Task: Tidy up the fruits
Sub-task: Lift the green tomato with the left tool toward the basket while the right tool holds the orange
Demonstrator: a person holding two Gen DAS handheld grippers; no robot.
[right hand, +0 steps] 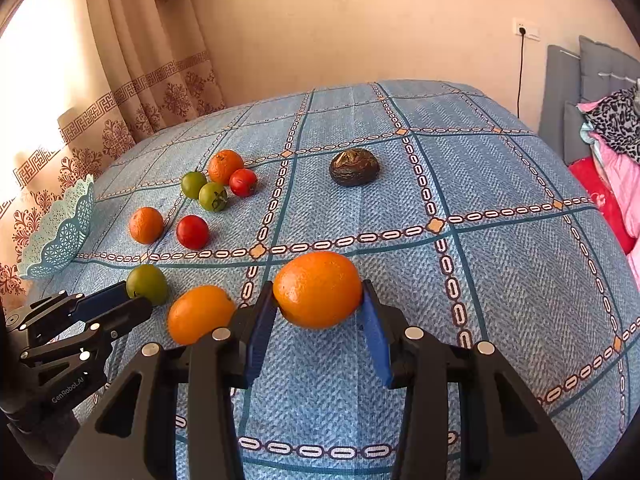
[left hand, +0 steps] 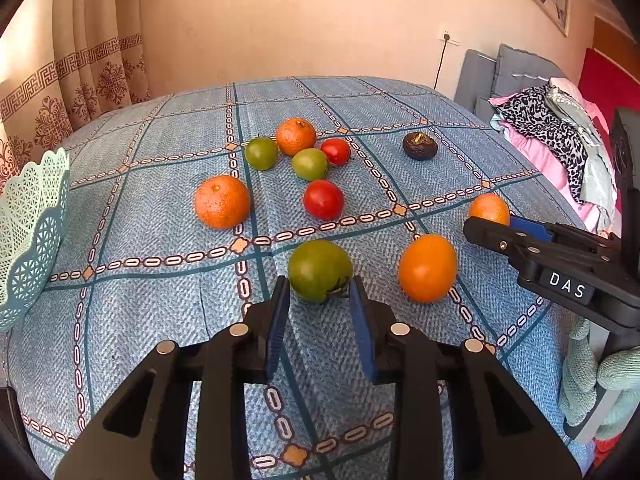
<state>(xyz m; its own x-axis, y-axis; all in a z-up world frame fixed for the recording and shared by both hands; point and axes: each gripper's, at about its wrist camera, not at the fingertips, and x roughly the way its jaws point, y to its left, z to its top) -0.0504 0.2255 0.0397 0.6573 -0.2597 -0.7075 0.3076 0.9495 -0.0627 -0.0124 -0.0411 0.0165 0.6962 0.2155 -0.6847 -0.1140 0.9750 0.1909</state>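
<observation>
My left gripper (left hand: 318,286) is shut on a green tomato (left hand: 320,268), one blue pad against each side, low over the blue checked tablecloth (left hand: 160,320). My right gripper (right hand: 318,300) is shut on an orange (right hand: 318,288) held at its tips. In the left wrist view, that gripper (left hand: 480,226) reaches in from the right with the orange (left hand: 489,208). Another orange (left hand: 428,268) lies between the two grippers. Further back lie two mandarins (left hand: 222,202), two red tomatoes (left hand: 323,199), two small green tomatoes (left hand: 310,164) and a dark wrinkled fruit (left hand: 420,145).
A mint lace-pattern basket (left hand: 28,232) stands at the table's left edge. Patterned curtains (left hand: 80,92) hang behind it. To the right are a grey headboard (left hand: 500,76), piled clothes (left hand: 560,132) and a gloved hand (left hand: 600,368) on the right gripper's handle.
</observation>
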